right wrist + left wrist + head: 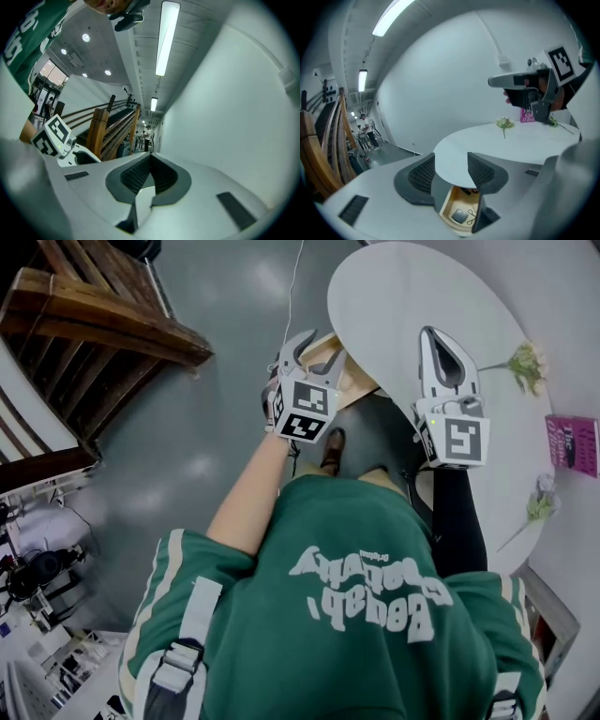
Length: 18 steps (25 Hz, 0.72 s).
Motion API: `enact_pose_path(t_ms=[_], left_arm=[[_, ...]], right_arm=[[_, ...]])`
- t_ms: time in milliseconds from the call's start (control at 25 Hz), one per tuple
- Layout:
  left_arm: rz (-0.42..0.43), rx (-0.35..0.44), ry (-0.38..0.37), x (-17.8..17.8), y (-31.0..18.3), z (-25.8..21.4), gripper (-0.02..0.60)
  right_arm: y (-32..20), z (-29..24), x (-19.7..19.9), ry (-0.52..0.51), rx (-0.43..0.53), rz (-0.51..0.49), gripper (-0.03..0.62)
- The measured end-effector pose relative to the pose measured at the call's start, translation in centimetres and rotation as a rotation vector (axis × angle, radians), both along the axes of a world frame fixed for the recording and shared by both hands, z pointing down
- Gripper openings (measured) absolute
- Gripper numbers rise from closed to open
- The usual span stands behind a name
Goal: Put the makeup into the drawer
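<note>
the left claw (pixel 451 168) is hanging released and empty above the open light wooden drawer (pixel 449 205), where the dark square makeup compact (pixel 460 216) is lying. the right claw (pixel 149 159) is sitting clenched on nothing. the placing is looking done; next is probably pushing the drawer shut.

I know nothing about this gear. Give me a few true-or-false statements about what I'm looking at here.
1. The left gripper has its jaws apart with nothing between them. True.
2. The drawer under the table is closed. False: it stands pulled open.
3. A pink book lies on the table. True.
4. The right gripper holds a flower. False: its jaws are together and empty; the flower lies on the table.
</note>
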<state>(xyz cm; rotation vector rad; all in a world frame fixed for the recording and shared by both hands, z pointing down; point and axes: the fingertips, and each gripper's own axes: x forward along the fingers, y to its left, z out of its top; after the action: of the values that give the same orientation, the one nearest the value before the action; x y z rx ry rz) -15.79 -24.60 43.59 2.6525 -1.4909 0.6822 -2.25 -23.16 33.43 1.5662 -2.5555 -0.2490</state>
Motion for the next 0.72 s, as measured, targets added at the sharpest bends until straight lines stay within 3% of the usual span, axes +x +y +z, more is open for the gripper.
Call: enact_pose_path(t_ms=[240, 480, 520, 600, 720], left_arm=[[-0.006, 0.17, 0.049, 0.3, -0.2, -8.0, 0.233], [-0.015, 0.183, 0.071, -0.3, -0.1, -8.7, 0.225], [-0.03, 0.183, 0.073, -0.6, -0.1, -8.7, 0.201], [-0.072, 0.191, 0.072, -1.2, -0.2, -8.6, 0.036], [-0.107, 0.204, 0.075, -1.9, -0.2, -8.7, 0.015]], right_arm=[[0.1, -0.6, 0.0, -0.006, 0.016, -0.001, 0.009], [0.2, -1.0, -0.5, -0.007, 0.025, -0.004, 0.009], [0.2, -1.1, -0.5, -0.006, 0.026, -0.004, 0.009], [0.3, -1.1, -0.4, -0.005, 0.026, -0.002, 0.009], [0.5, -1.0, -0.2, -0.004, 0.022, 0.004, 0.009]])
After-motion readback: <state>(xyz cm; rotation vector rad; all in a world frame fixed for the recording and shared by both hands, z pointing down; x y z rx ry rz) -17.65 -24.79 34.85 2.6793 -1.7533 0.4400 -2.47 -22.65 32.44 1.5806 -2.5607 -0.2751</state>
